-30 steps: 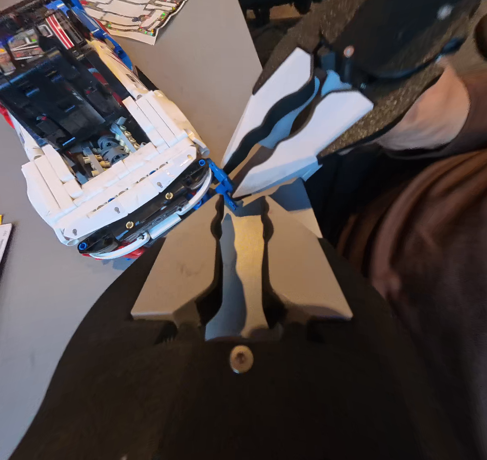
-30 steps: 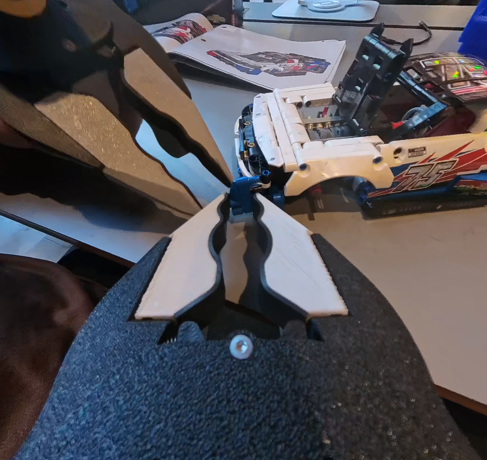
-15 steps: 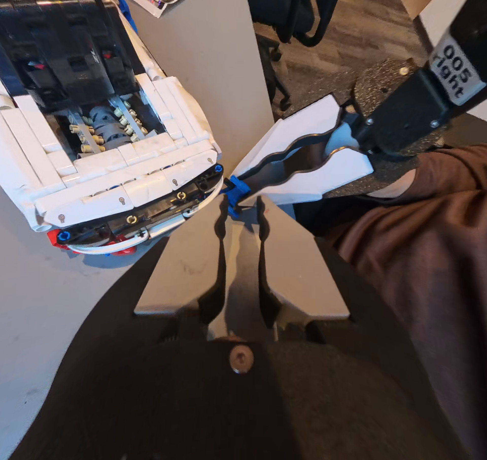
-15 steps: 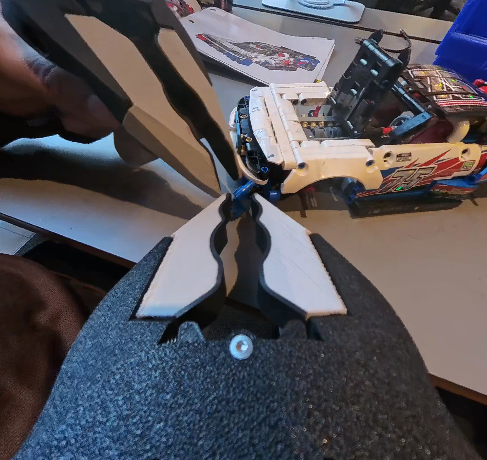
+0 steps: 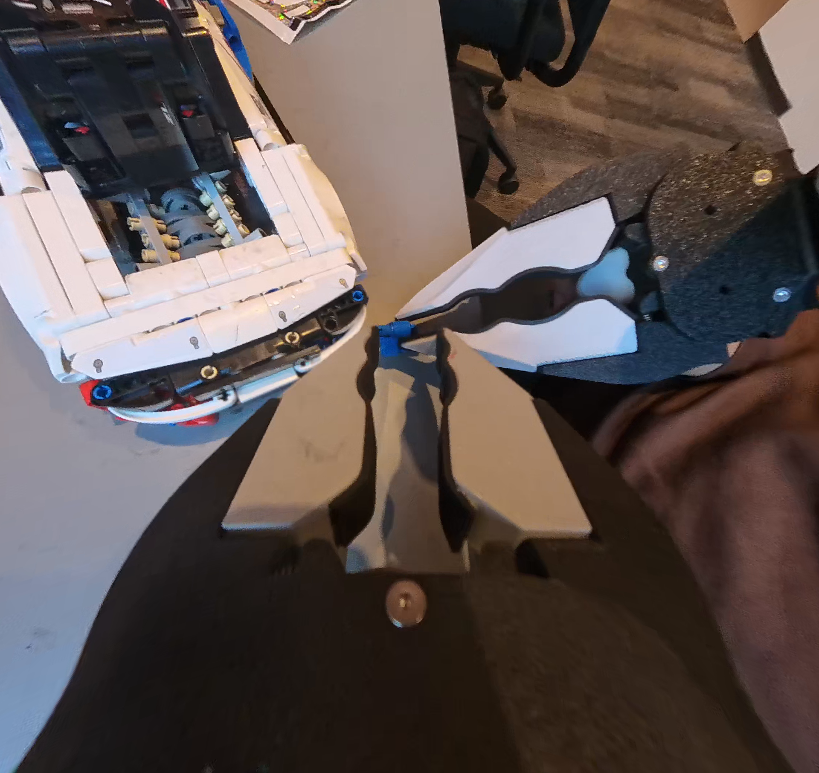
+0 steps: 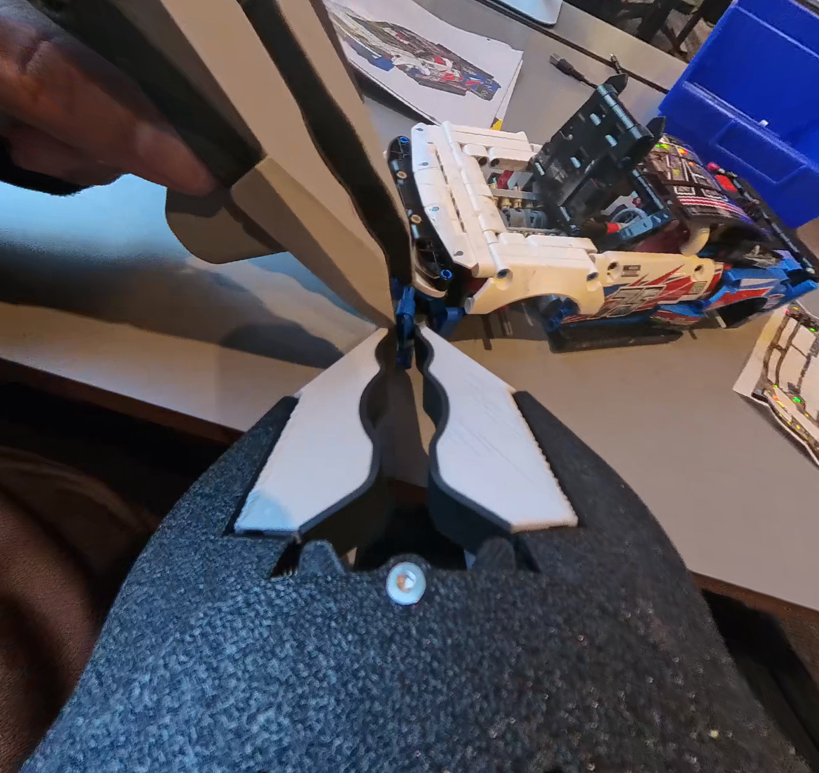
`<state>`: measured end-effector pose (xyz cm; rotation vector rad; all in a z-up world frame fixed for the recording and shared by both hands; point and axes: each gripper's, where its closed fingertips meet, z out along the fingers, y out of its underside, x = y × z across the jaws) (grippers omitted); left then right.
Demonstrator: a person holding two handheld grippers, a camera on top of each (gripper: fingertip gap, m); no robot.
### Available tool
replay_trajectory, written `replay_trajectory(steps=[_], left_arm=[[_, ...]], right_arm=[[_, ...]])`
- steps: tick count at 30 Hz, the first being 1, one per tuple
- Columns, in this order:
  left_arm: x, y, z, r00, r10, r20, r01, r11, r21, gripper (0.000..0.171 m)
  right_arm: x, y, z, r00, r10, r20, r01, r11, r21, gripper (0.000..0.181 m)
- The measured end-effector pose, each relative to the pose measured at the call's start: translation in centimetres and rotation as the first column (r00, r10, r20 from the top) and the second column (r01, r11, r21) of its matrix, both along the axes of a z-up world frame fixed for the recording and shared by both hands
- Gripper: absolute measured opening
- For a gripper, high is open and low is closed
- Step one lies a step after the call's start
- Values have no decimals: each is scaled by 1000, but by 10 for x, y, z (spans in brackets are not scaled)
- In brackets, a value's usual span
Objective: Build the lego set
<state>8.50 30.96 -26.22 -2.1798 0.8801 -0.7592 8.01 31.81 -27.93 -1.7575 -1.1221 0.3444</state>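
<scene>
At centre frame, just beside the car model's [image 5: 186, 273] front bumper on the desk [image 5: 376, 131], the right gripper [image 6: 401, 335] jaws pinch a small blue piece [image 5: 392, 338]. Left gripper [image 5: 405, 344] jaws stand slightly apart, empty, tips nearly touching it. A bump could knock it loose.

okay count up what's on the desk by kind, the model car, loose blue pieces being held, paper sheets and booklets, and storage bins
Model car: 1
Blue piece held by the right tool: 1
Instruction booklet: 1
Sticker sheet: 1
Blue bin: 1
Total: 5
</scene>
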Motion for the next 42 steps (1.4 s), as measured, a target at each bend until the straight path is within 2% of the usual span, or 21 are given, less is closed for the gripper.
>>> replay_trajectory(steps=[7,10,11,15,18,20,26,30,36,42], left_arm=[[7,-8,-1,996,13,88,-6,997,-75,27],[1,-5,-2,992,39,117,-30,997,-76,7],[-2,-3,-5,992,43,117,-35,997,-75,0],[-8,0,-12,990,52,128,-41,996,-85,0],[-16,5,-14,992,73,99,-67,996,-61,0],[-18,5,-15,992,78,95,-73,996,-56,4],[-17,0,-13,990,70,125,-63,996,-56,12],[-27,7,-17,993,114,12,-114,993,39,22],[-28,6,-22,991,134,-14,-134,990,41,26],[-37,4,-24,980,187,-68,-181,979,89,26]], right_arm=[[5,-3,-1,997,-38,65,32,995,90,7],[2,-9,1,997,-16,74,7,994,113,7],[1,-11,0,997,-11,76,3,994,108,8],[2,-9,-2,999,-1,46,-1,999,41,8],[1,-8,-10,1000,5,20,-3,997,-78,19],[0,-9,-12,1000,17,3,-16,991,-132,19],[-2,-7,-14,997,44,68,-34,988,-147,19],[2,-8,-13,996,50,72,-39,988,-149,19],[11,-12,-17,994,87,72,-73,980,-183,20],[15,-25,-15,979,187,79,-164,959,-230,22]])
